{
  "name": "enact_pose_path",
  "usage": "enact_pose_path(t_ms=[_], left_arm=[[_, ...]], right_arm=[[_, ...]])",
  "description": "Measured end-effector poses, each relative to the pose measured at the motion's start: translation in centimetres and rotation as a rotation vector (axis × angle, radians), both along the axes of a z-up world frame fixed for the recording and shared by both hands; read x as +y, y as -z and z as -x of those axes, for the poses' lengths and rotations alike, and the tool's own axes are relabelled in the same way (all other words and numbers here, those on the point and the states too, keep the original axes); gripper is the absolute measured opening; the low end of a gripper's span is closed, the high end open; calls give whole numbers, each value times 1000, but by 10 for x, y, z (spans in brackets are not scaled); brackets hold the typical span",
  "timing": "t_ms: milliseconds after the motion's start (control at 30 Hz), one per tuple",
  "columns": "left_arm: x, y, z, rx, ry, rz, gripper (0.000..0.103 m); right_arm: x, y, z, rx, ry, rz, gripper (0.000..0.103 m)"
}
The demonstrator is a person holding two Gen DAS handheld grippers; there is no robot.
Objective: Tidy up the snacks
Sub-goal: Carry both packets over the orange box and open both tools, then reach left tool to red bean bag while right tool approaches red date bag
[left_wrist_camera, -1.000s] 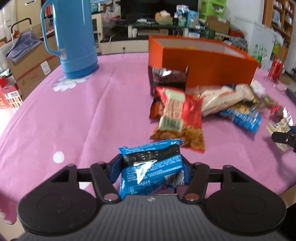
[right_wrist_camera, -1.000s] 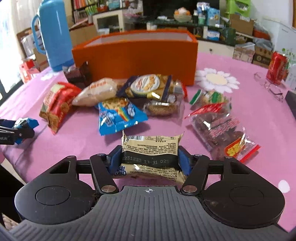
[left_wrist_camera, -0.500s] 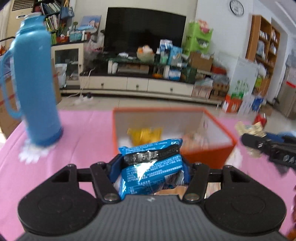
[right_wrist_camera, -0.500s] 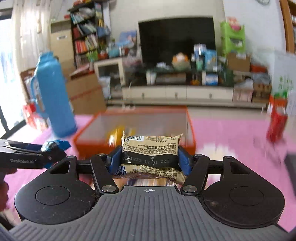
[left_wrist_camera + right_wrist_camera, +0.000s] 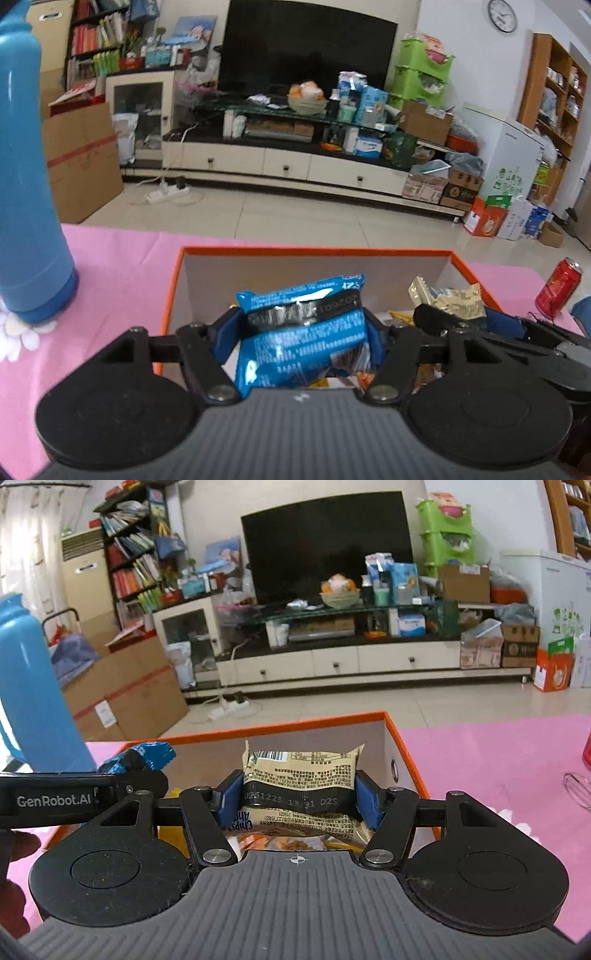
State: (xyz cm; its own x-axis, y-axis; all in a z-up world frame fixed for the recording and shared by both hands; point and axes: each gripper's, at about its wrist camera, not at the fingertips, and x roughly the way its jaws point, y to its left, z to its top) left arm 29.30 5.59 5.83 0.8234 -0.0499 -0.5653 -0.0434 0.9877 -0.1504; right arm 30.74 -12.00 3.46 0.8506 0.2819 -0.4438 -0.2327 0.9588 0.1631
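My left gripper (image 5: 303,336) hovers over the open orange box (image 5: 314,251) with a blue snack packet (image 5: 295,347) between its blue pads. Its jaws are opening; the packet has tilted but still touches both pads. My right gripper (image 5: 297,797) is over the same box (image 5: 295,725), its pads pinching a beige snack packet (image 5: 299,771) at the waist while its jaws open. Each gripper shows in the other's view: the beige packet (image 5: 447,299) at the right, the blue packet (image 5: 147,755) at the left. Other snacks lie inside the box, mostly hidden.
A tall blue thermos (image 5: 26,184) stands on the pink tablecloth (image 5: 110,266) left of the box. A red can (image 5: 557,288) stands to the right, and glasses (image 5: 576,790) lie there too. A person's hand (image 5: 14,849) holds the left gripper.
Both grippers moved with their packets from the snack pile on the table to above the orange box. The blue packet has tilted and the left pads stand slightly wider.
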Motion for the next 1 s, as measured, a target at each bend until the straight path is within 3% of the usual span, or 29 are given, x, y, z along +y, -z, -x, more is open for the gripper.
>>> enact_pose_path(t_ms=[67, 167, 433, 533, 567, 633, 767, 900, 1000], left_arm=[[2, -1, 1, -8, -12, -6, 75], [6, -7, 9, -39, -16, -12, 76], [9, -30, 44, -82, 5, -43, 80], [11, -40, 70, -99, 30, -48, 90], [11, -42, 79, -103, 29, -52, 102], [10, -46, 101, -115, 47, -48, 102], [10, -23, 163, -77, 67, -70, 103], [16, 18, 212, 46, 15, -152, 103], [21, 37, 235, 96, 16, -209, 103]], right_arm=[[2, 4, -5, 16, -2, -13, 58], [0, 2, -2, -4, 13, -30, 62], [-23, -32, 35, -85, 8, -59, 78], [-46, -44, 66, -118, 29, -68, 89], [-54, -45, 76, -120, 40, -72, 89], [-72, -44, 100, -109, 63, -89, 90], [-117, -16, 159, -40, 147, -161, 94], [-152, 24, 200, 109, 221, -190, 94], [-177, 35, 218, 131, 245, -226, 94]])
